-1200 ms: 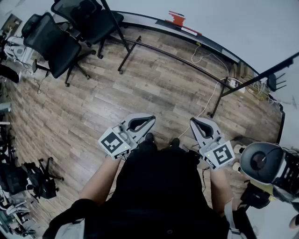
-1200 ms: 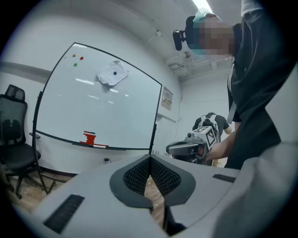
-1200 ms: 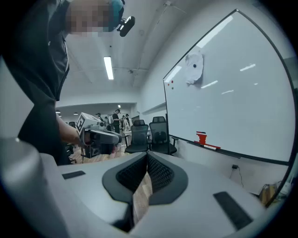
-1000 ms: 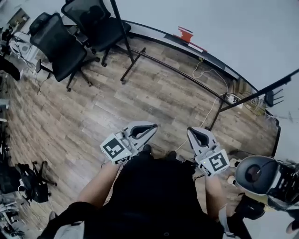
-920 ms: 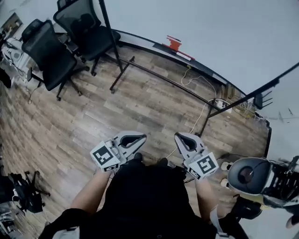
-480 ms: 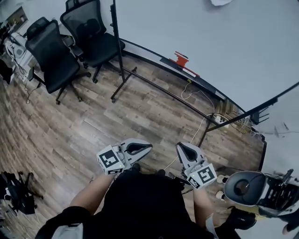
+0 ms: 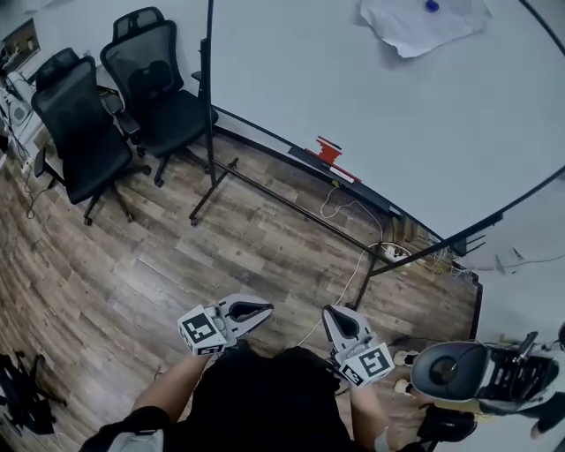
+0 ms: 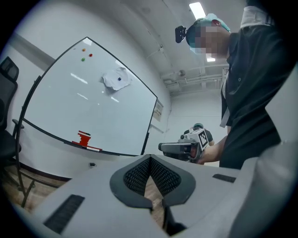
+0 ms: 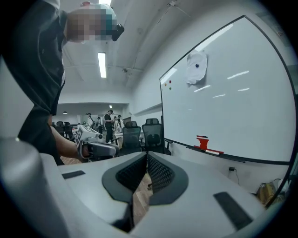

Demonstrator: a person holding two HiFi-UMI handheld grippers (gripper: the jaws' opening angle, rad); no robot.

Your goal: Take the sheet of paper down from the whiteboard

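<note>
**A:** While standing on the wood-plank floor (image 7: 177, 256) well back from the whiteboard (image 7: 353, 115), no grasping yet. Approach step, by judgement. Two black office chairs (image 7: 132, 97) off the board's left end.

**B:** Location of the sheet of paper (image 7: 415, 22)?

**A:** High on the whiteboard, crumpled, pinned by a small blue magnet (image 7: 431, 5). Well apart from both tools. Left gripper (image 7: 265, 308) and right gripper (image 7: 330, 312) low at the waist, jaws of each pressed together, nothing between them.

**B:** How to do it well?

**A:** Walk in first. Raise one gripper toward the sheet's lower edge and spread the jaws only once close. Pinch a loose corner, never the magnet. Draw down and away slowly to avoid a tear. If stuck, free the magnet with the other gripper.

**B:** Differences between views?

**A:** From the head view: sheet cropped by the top border, jaw pads unreadable. From the left gripper view: whole sheet, the right gripper side-on, and tiny coloured dots (image 8: 83, 59) near the board's upper corner. From the right gripper view: people (image 9: 109, 122) in the room beyond, absent elsewhere. Red item (image 7: 328, 150) on the board's ledge common to all three.
</note>
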